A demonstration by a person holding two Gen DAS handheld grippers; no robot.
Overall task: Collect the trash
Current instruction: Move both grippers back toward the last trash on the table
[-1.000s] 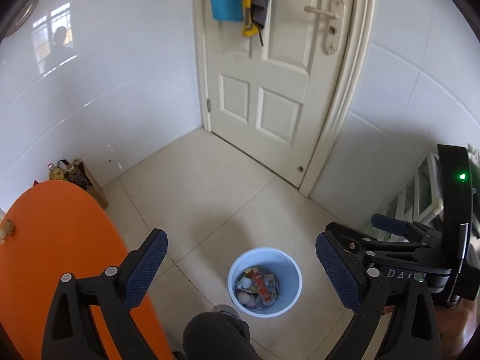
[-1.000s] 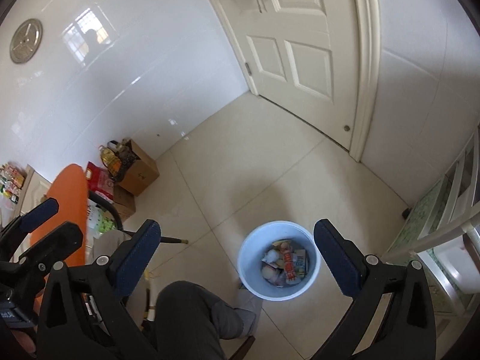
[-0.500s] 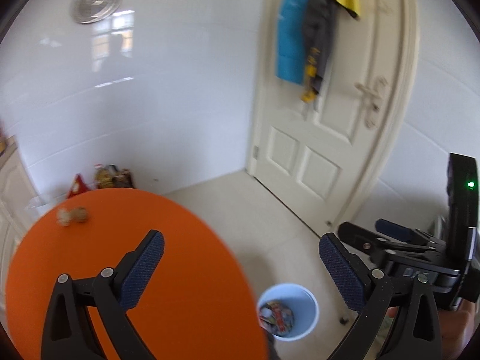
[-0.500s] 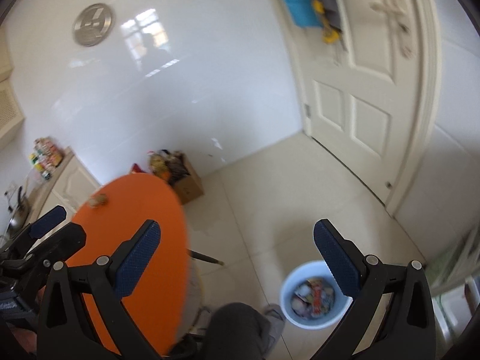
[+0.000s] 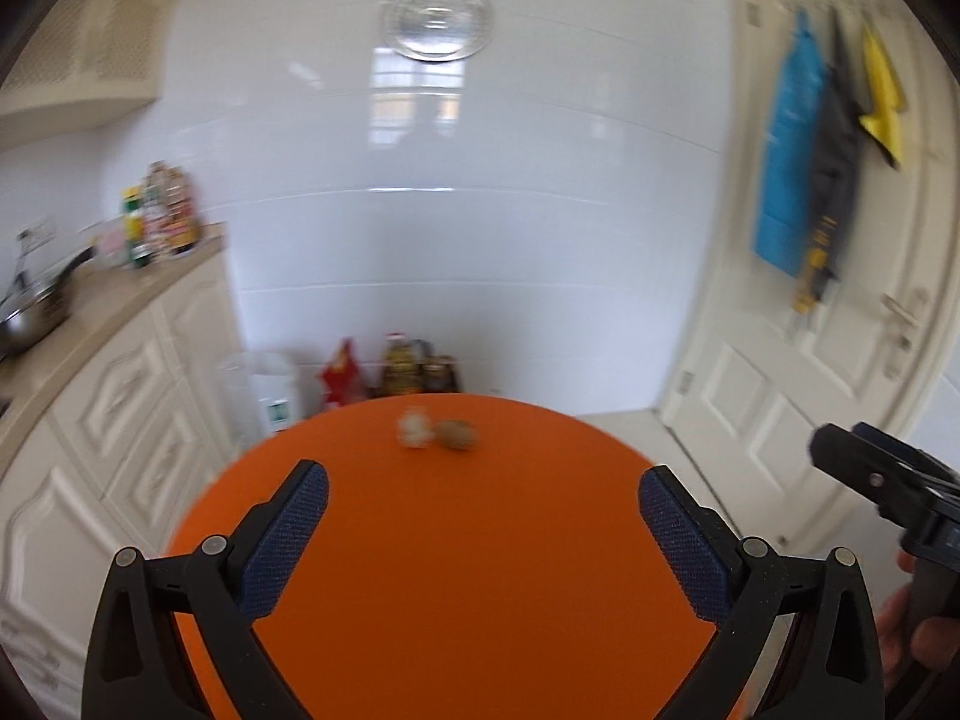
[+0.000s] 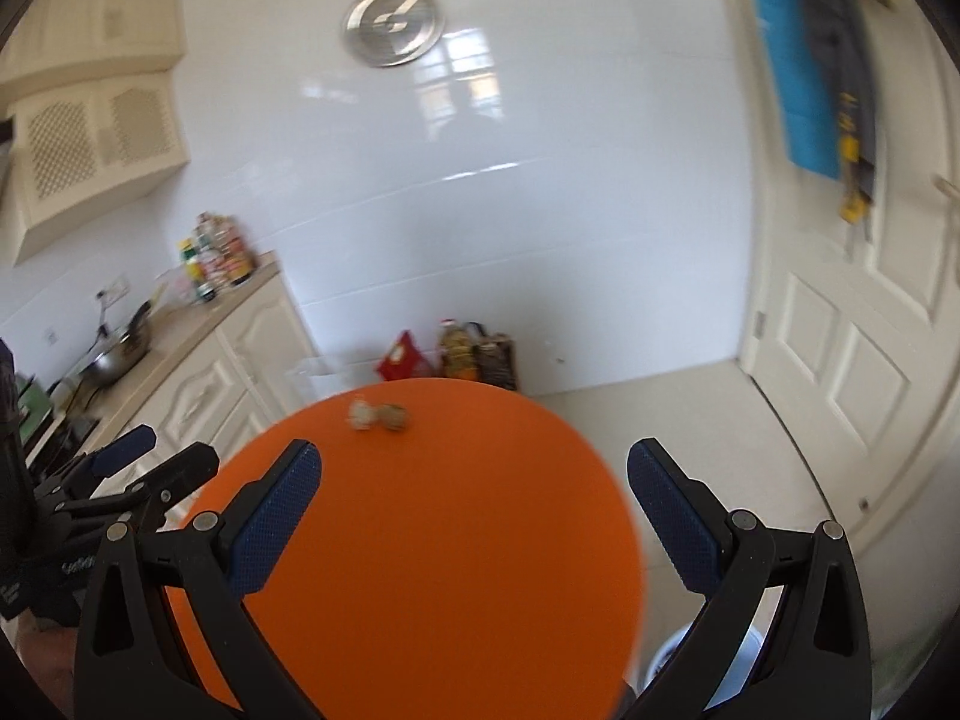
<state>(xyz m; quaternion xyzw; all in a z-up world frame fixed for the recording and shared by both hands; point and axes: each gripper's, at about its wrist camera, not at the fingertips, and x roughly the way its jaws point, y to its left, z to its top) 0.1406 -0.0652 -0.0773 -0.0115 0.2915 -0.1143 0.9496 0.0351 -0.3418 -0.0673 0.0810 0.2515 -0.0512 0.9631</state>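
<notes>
Left hand-held gripper over the near part of the orange table, jaws spread, nothing between them. Right hand-held gripper likewise spread and empty, just beside the left. Two blurred trash bits, one pale, one brown, touching, at the table's far edge. Bin on the floor, lower right. Beyond: white wall, door.

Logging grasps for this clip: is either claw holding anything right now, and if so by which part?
Nothing is held. The left claw and right claw are both open and empty above the orange table; the two scraps lie untouched at its far edge.
</notes>
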